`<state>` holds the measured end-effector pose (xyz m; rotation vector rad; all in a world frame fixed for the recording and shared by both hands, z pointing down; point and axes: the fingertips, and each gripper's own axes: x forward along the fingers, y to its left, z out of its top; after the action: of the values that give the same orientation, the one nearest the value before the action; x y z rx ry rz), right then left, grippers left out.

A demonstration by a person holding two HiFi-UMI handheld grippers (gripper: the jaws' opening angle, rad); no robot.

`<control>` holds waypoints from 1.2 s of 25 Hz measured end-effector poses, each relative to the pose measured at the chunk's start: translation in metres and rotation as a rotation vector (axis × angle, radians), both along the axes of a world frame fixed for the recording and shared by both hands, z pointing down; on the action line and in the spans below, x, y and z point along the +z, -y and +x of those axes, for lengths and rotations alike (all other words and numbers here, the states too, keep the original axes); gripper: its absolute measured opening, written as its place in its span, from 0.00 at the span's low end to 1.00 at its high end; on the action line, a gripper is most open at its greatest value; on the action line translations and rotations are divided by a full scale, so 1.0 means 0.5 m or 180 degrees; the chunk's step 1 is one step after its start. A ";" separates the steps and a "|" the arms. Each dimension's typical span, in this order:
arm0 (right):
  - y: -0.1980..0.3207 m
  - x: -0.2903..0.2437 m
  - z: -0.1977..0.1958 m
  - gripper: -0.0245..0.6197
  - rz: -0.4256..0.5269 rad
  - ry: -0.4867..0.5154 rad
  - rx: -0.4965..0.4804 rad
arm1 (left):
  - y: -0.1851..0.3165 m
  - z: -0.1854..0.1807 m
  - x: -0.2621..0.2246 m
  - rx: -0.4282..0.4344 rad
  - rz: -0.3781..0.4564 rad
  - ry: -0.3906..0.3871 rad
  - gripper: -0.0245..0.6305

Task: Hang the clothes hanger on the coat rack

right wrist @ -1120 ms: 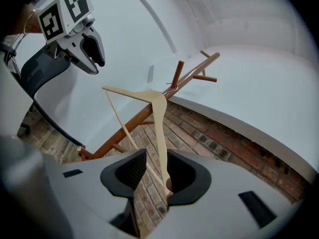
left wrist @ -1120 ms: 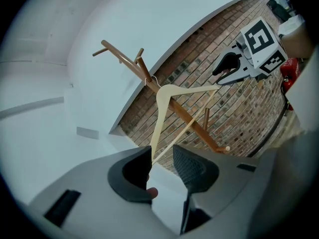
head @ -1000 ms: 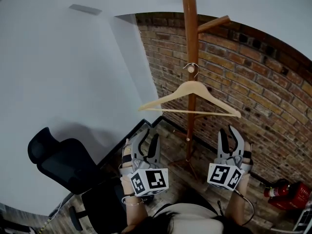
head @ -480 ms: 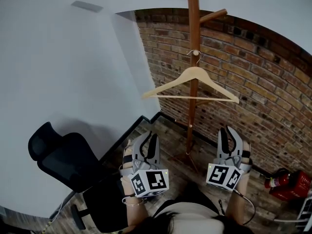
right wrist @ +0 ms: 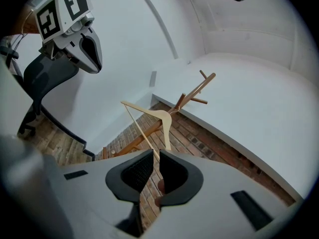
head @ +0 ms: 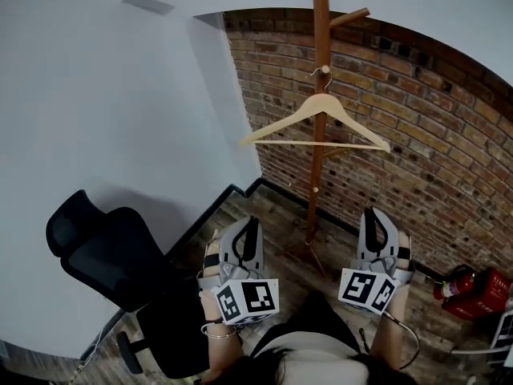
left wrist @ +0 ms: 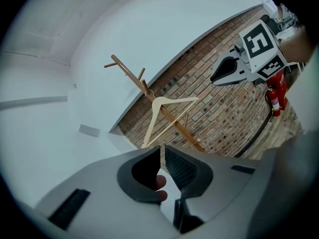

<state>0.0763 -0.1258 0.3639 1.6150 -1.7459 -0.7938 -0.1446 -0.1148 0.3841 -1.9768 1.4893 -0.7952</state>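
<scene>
The pale wooden clothes hanger (head: 282, 122) hangs by its metal hook from the brown coat rack (head: 321, 54), below an upper peg. It shows too in the left gripper view (left wrist: 162, 108) and the right gripper view (right wrist: 154, 116), far off beyond the jaws. My left gripper (head: 243, 227) is low and to the left of the rack, its jaws closing to a narrow gap with nothing between them. At the rack's right my right gripper (head: 380, 219) does the same, and nothing is between its jaws either. Both are well short of the hanger.
A black office chair (head: 104, 263) stands at the lower left, close to my left arm. A brick wall (head: 417, 135) runs behind the rack and meets a white wall (head: 120, 119) at the corner. A red fire extinguisher (head: 473, 291) lies on the floor at the right.
Both grippers' jaws have narrowed from wide open to a slim gap. Both have drawn back from the rack, and the hanger now sits higher and smaller in the head view.
</scene>
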 end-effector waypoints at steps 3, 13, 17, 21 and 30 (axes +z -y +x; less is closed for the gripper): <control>-0.021 0.002 -0.008 0.13 -0.0011 -0.0006 0.0017 | -0.018 -0.007 0.000 0.0013 -0.0003 -0.0015 0.09; -0.035 -0.010 -0.020 0.11 0.0102 0.0071 -0.0007 | -0.043 -0.010 -0.022 0.0044 0.0123 -0.0234 0.05; -0.037 -0.015 -0.021 0.10 0.0083 0.0043 -0.0030 | -0.047 -0.002 -0.020 0.0060 0.0130 -0.0238 0.05; -0.044 -0.021 -0.004 0.10 0.0084 0.0032 -0.0049 | -0.052 0.016 -0.027 0.0020 0.0117 -0.0282 0.05; -0.067 -0.019 0.033 0.10 0.0044 0.0020 -0.0133 | -0.082 0.063 -0.018 0.0012 0.0045 -0.0330 0.05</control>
<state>0.0929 -0.0926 0.3546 1.5962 -1.7876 -0.8230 -0.1131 -0.0739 0.3750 -2.0373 1.5450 -0.6879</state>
